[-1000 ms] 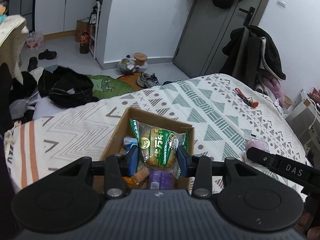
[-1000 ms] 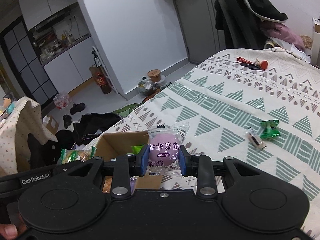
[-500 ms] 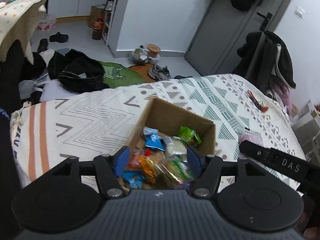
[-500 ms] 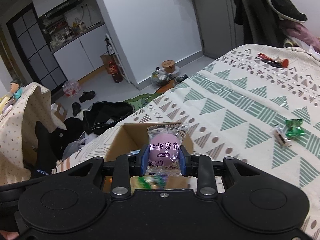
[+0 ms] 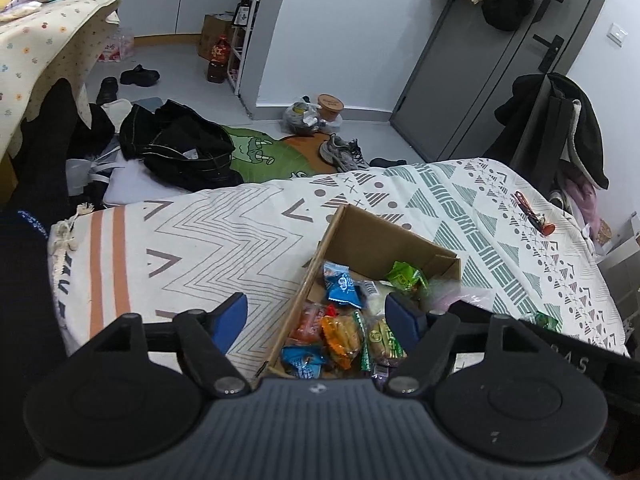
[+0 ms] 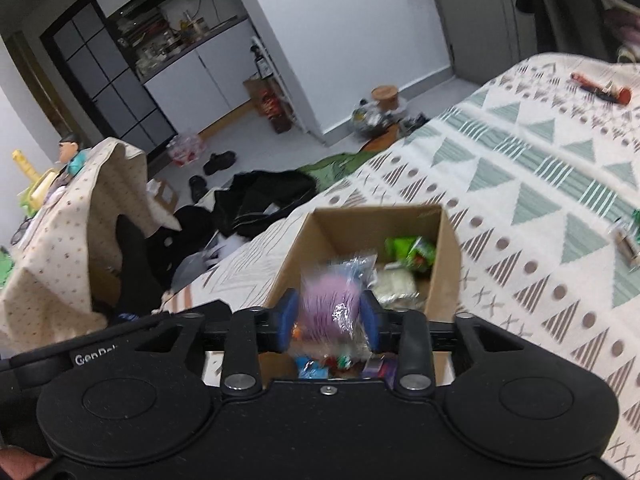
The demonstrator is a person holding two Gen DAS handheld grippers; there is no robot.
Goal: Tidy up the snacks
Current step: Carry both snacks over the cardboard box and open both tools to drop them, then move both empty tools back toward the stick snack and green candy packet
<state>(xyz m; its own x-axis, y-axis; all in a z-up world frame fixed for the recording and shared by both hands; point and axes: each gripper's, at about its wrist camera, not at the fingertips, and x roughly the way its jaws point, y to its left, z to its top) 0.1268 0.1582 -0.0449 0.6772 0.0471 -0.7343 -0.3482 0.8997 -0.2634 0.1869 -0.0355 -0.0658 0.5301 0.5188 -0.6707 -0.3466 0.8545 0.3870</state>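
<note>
Hovering over cardboard box (image 6: 444, 280) on bedspread (image 6: 540, 184): purple snack pack (image 6: 332, 308), blurred, label unreadable, pinched in right gripper (image 6: 329, 315). Box mostly loaded already, blue (image 5: 342, 285), green (image 5: 406, 276), orange (image 5: 340, 334) packs inside. Left gripper (image 5: 318, 318) spread wide, empty. Still left: purple pack, plus couple wrapped bits (image 6: 628, 240) on bedspread, cut off at frame edge. Box bottom hidden.

Bed (image 5: 224, 240) with patterned cover, grey floor (image 5: 180, 76), white walls (image 5: 340, 28), grey door (image 5: 480, 80), dark clothes pile (image 5: 180, 152) on floor, white cabinets (image 6: 200, 76), shoes (image 5: 140, 76).
</note>
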